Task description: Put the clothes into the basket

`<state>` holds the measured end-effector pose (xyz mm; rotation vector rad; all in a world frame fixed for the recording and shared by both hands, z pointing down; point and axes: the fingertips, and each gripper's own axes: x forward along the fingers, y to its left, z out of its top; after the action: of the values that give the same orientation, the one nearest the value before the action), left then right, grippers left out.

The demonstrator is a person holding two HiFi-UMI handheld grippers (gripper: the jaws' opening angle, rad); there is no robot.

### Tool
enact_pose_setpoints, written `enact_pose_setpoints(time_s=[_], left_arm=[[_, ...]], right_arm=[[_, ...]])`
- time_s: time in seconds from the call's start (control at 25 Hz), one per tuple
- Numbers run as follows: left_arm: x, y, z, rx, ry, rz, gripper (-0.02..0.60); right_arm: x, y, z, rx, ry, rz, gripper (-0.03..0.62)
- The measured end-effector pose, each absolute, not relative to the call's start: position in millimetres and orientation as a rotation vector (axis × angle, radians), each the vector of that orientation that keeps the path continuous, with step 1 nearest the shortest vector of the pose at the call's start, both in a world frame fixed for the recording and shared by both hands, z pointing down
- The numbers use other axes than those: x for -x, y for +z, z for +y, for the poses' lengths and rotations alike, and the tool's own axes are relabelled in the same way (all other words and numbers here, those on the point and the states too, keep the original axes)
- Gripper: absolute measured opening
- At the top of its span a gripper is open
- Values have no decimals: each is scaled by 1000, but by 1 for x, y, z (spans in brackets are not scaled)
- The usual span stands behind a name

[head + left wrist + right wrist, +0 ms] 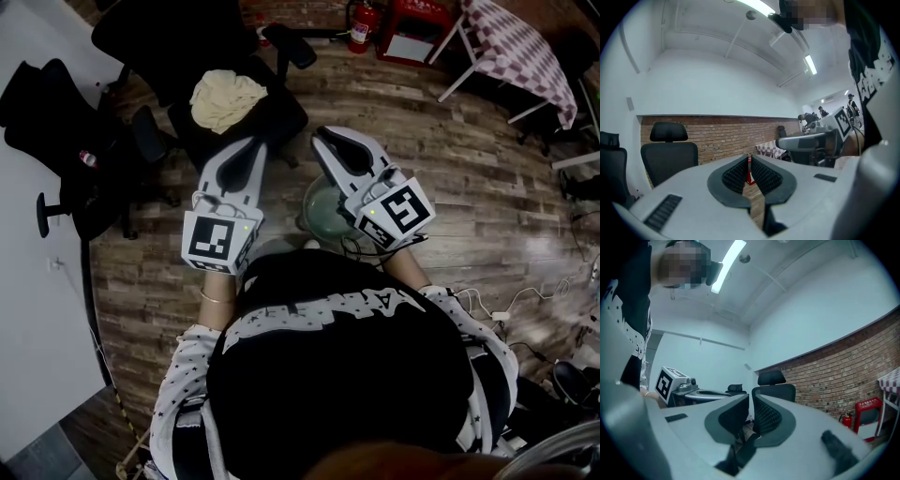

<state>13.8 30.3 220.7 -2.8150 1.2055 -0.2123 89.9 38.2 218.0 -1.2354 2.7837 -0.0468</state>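
basket [322, 208]: partly hidden behind right claw [325, 139] | checkered table [525, 47]: cut by top edge

1. Black top [337, 375] with a band of white lettering across it.
2. White sleeves [183, 373] speckled with dark stars; thin bracelet [214, 298] on the left wrist.
3. Left gripper [253, 143] and right gripper [325, 135]: pale grey shells, dark ribbed pads [733, 176], each with a black-and-white marker cube [217, 239].

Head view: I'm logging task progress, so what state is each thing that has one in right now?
Cream crumpled cloth: heaped on the black office chair, untouched.
Pale green round basket: upright on the wooden floor, partly hidden.
Left claw: shut, empty.
Right claw: shut, empty.
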Motion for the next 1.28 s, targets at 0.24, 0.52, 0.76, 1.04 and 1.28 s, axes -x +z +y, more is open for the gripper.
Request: enact_pose_setpoints(time_s=[0.24,0.52,0.76,1.04,1.28], left_arm=[[-22,218,25,2813,-208,1190,14],[-31,216,23,2812,-213,1165,14],[-29,215,24,2805,-208,1169,14],[-24,215,20,2790,-211,1187,14],[-22,220,14,2786,-222,1205,14]], right_arm=[[-98,217,35,1253,-40,2770,34],[-105,216,34,1264,-38,2759,34],[-104,216,32,1249,-40,2758,34],[-96,217,28,1214,-50,2772,34],[-95,220,22,1204,-57,2778,34]])
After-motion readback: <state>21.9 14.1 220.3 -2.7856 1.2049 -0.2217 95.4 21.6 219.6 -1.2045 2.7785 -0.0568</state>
